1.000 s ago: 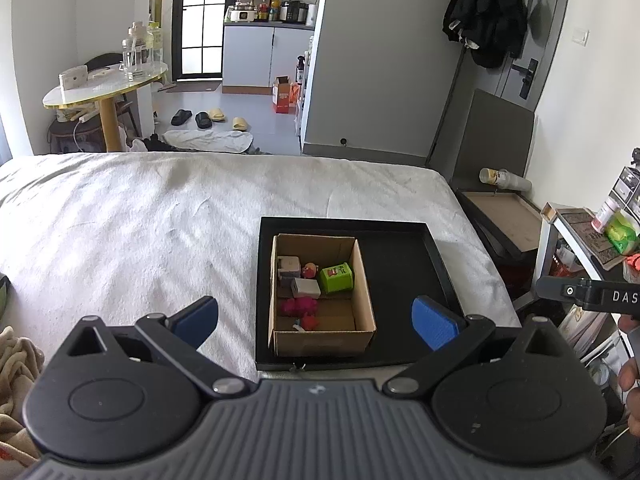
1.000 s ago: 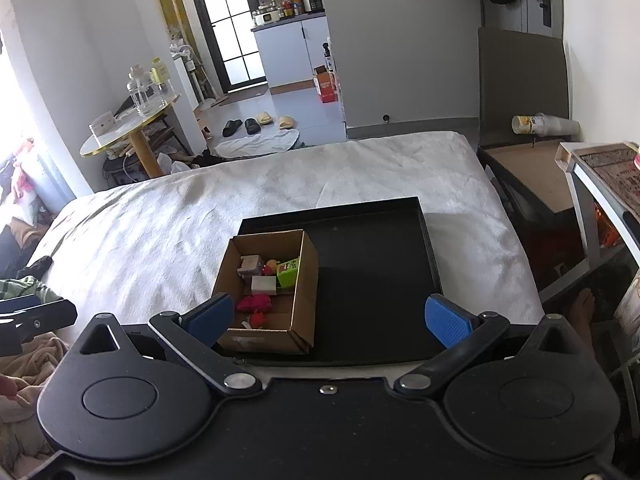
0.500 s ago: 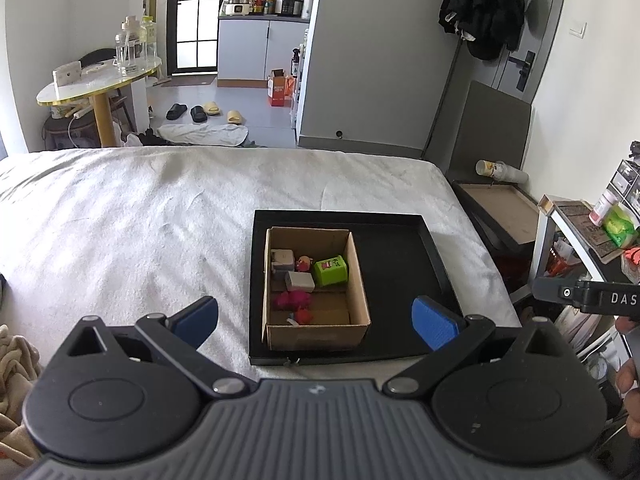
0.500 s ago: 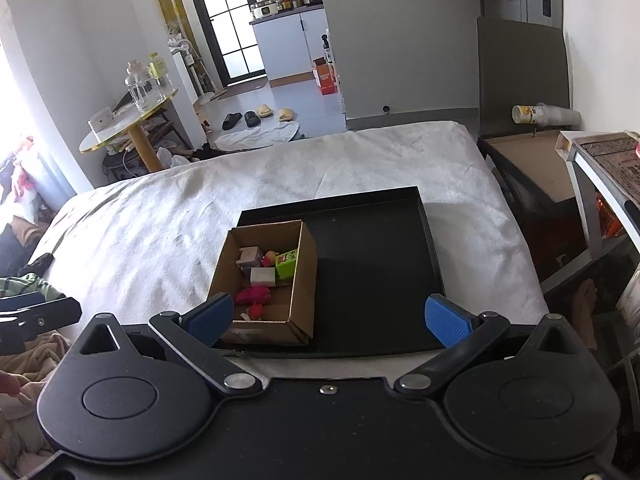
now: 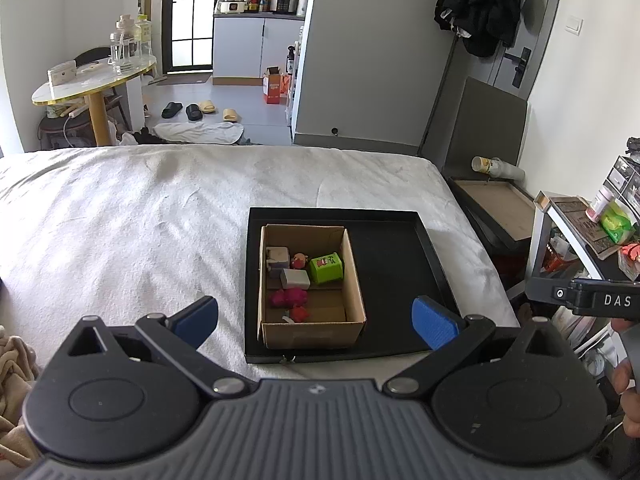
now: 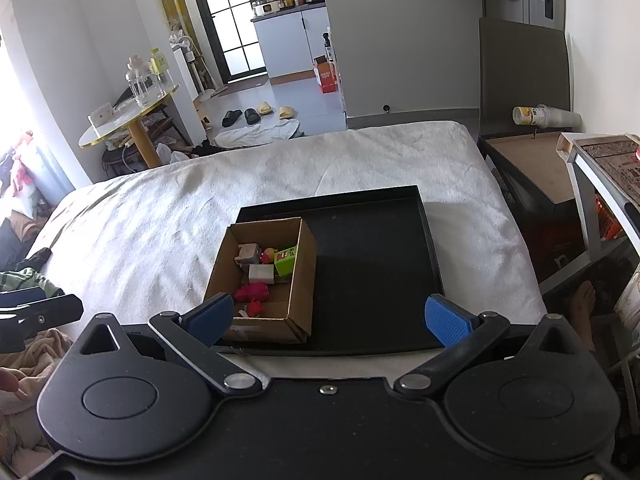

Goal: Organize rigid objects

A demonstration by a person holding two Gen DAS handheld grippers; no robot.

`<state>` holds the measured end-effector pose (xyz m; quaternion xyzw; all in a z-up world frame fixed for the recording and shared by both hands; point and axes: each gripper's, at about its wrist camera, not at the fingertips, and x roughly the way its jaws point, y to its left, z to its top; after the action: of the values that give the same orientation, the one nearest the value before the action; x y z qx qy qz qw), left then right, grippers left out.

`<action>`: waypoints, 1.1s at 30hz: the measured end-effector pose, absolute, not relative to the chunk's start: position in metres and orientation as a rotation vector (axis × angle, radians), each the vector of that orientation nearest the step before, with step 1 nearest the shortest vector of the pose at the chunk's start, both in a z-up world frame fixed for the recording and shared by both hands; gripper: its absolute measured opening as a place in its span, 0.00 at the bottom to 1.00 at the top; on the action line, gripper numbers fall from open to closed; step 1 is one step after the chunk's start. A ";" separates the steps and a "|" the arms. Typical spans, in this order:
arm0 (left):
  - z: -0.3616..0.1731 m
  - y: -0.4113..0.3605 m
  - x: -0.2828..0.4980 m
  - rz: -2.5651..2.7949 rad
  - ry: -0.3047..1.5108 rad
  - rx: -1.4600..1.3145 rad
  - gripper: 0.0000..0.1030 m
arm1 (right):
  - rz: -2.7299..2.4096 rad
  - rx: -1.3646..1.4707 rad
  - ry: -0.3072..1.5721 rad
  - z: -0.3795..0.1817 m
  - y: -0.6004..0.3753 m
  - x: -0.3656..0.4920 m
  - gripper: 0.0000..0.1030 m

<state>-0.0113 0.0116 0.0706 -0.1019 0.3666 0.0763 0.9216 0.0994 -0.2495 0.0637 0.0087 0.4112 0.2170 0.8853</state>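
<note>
A cardboard box (image 5: 353,276) stands in the left half of a black tray (image 5: 400,264) on the white bed. It holds several small toys: a green block (image 5: 327,268), a grey block (image 5: 295,278), a pink piece (image 5: 289,297) and small red pieces. The box (image 6: 298,276) and tray (image 6: 372,264) also show in the right wrist view. My left gripper (image 5: 316,318) is open and empty, held above the bed's near edge in front of the box. My right gripper (image 6: 328,316) is open and empty, in front of the tray.
The white bed (image 5: 120,220) spreads left of the tray. A beige cloth (image 5: 12,364) lies at the near left. A shelf with bottles (image 5: 592,224) and a brown-topped box (image 5: 496,204) stand right of the bed. A round table (image 5: 92,76) is far left.
Both grippers have drawn back and risen a little, so the tray and box sit slightly farther away. Both stay open.
</note>
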 end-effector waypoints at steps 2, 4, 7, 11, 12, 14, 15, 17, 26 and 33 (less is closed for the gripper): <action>0.071 0.011 -0.011 0.156 0.753 -0.209 0.99 | 0.452 0.018 0.856 0.063 -0.249 0.099 1.00; 0.071 0.011 -0.011 0.156 0.753 -0.210 0.99 | 0.453 0.018 0.856 0.063 -0.249 0.099 1.00; 0.071 0.011 -0.011 0.157 0.753 -0.210 1.00 | 0.451 0.016 0.855 0.063 -0.249 0.099 1.00; 0.070 0.011 -0.011 0.157 0.754 -0.209 0.99 | 0.452 0.013 0.855 0.063 -0.248 0.099 1.00; 0.070 0.011 -0.012 0.157 0.754 -0.208 0.99 | 0.452 0.013 0.854 0.063 -0.248 0.099 1.00; 0.071 0.011 -0.011 0.157 0.754 -0.209 0.99 | 0.452 0.011 0.853 0.062 -0.248 0.099 1.00; 0.071 0.011 -0.011 0.156 0.754 -0.208 0.99 | 0.452 0.012 0.854 0.062 -0.248 0.098 1.00; 0.070 0.011 -0.012 0.156 0.754 -0.207 0.99 | 0.450 0.011 0.855 0.062 -0.248 0.098 1.00; 0.069 0.010 -0.012 0.156 0.756 -0.210 0.99 | 0.450 0.009 0.857 0.061 -0.247 0.098 1.00; 0.067 0.010 -0.012 0.159 0.760 -0.211 0.99 | 0.451 0.007 0.858 0.062 -0.248 0.099 1.00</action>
<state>-0.0123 0.0101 0.0670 -0.1025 0.3699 0.0775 0.9201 0.0987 -0.2477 0.0616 0.0032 0.4126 0.2169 0.8847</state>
